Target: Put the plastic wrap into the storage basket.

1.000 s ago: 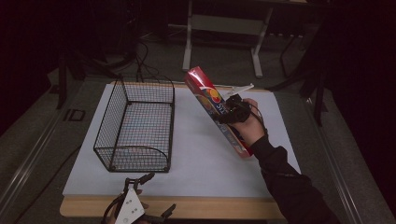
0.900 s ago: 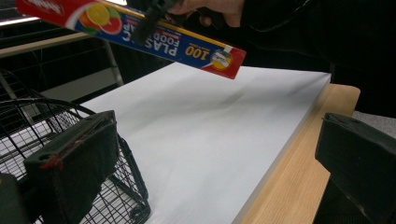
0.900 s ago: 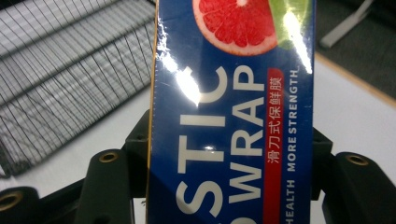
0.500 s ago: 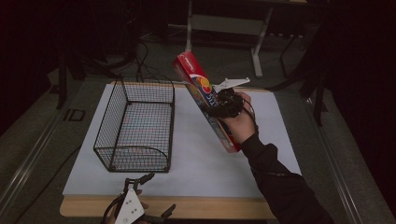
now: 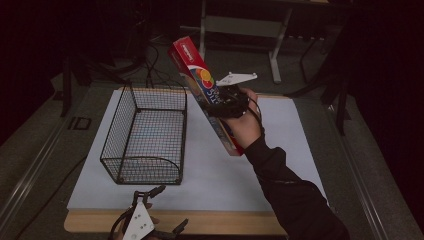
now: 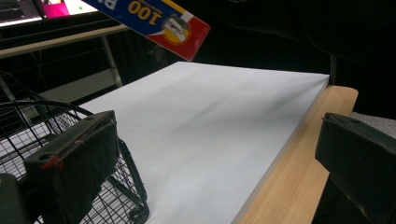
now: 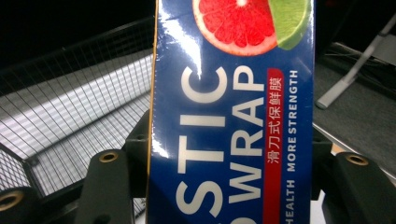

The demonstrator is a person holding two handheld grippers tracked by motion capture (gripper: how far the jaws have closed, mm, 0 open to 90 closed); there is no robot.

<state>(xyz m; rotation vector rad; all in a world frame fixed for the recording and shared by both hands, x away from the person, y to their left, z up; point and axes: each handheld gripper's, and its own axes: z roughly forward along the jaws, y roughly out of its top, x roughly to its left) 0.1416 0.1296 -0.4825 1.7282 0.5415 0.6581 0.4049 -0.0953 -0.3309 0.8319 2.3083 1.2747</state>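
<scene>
Cardboard plastic-wrap box (image 5: 207, 92), red and blue: clenched in the right tool (image 5: 226, 106), now lifted higher and carried left, tilted above the wire basket's (image 5: 145, 132) right rim. Likely bound for the basket. Left tool (image 5: 150, 220): released, idle at the bench's (image 5: 210, 222) near edge.

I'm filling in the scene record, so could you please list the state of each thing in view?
Plastic wrap box: tilted, lifted off the table, clamped at mid-length.
Right gripper: shut on the box.
Left gripper: open, nothing between its jaws, at the table's near edge.
Wire basket: upright on the white mat, nothing inside.
</scene>
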